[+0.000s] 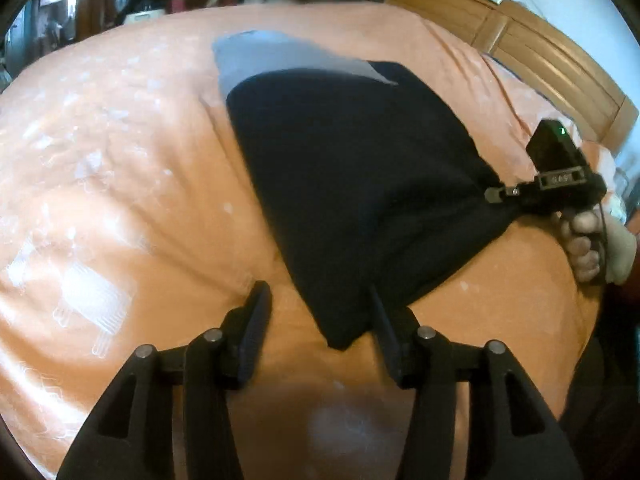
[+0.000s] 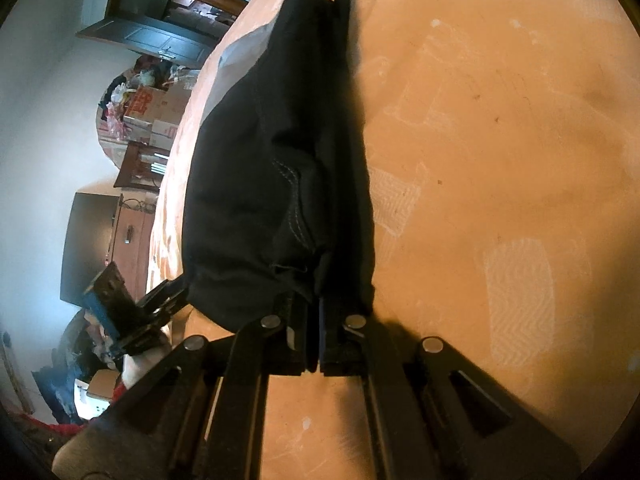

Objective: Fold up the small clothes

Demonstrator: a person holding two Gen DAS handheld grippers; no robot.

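Observation:
A dark navy garment (image 1: 360,184) with a grey part (image 1: 276,56) at its far end lies partly lifted on the orange bedspread (image 1: 120,160). My left gripper (image 1: 318,292) is open, its fingers spread wide, and the garment's near corner hangs between them, close to the right finger (image 1: 384,328). My right gripper (image 1: 495,195) is shut on the garment's right corner, pulling the cloth taut. In the right wrist view the garment (image 2: 248,184) shows several layers and a stitched seam, with the right gripper (image 2: 314,320) shut on its edge and the left gripper (image 2: 176,292) at the garment's other corner.
A wooden headboard (image 1: 540,52) borders the bed at the right. A person's hand (image 1: 584,248) holds the right gripper. Beyond the bed are cluttered boxes (image 2: 152,116), dark furniture (image 2: 132,236) and a door (image 2: 160,44). Bare bedspread (image 2: 500,160) spreads right of the garment.

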